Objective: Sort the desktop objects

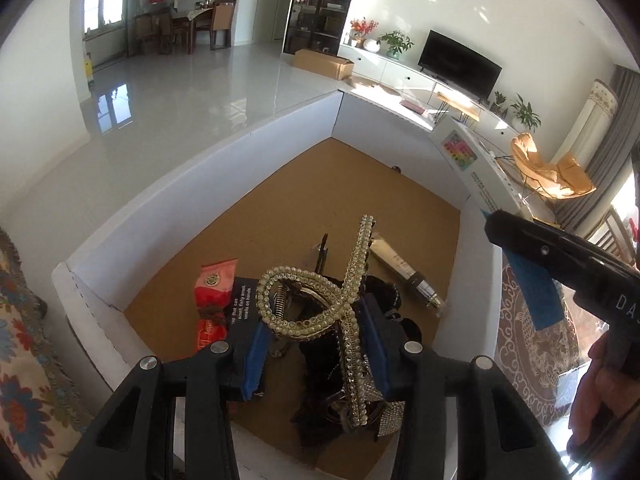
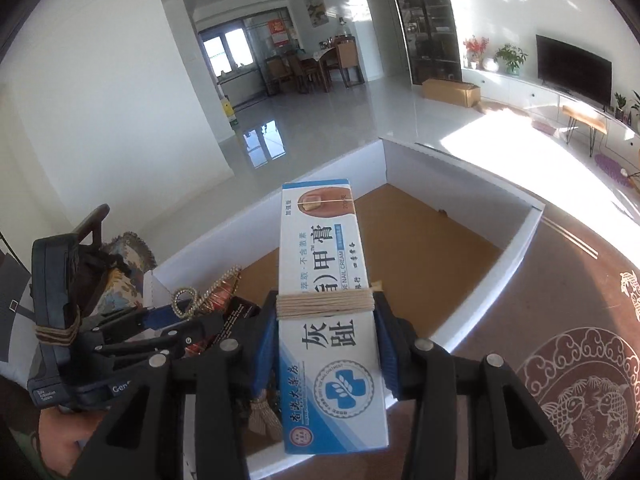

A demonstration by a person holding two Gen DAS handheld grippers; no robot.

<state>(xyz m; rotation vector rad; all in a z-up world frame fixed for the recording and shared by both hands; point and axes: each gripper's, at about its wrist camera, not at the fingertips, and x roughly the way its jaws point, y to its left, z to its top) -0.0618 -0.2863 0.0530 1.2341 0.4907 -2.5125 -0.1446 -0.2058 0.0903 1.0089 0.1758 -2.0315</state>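
Observation:
My left gripper [image 1: 316,344] is shut on a gold rhinestone hair clip [image 1: 320,300] and holds it over the white box [image 1: 200,168] with a brown floor. My right gripper [image 2: 326,344] is shut on a white-and-blue nail cream carton [image 2: 324,292] wound with string, held above the box's near right side [image 2: 508,256]. The carton also shows in the left wrist view [image 1: 476,164], at the box's right wall. The left gripper shows at the left of the right wrist view [image 2: 160,316].
In the box lie a red sachet [image 1: 212,300], a black packet [image 1: 240,312], a cream tube [image 1: 404,276] and black hair items [image 1: 384,292]. A floral cushion [image 1: 24,360] lies left of the box. A patterned brown surface [image 2: 580,360] lies right of it.

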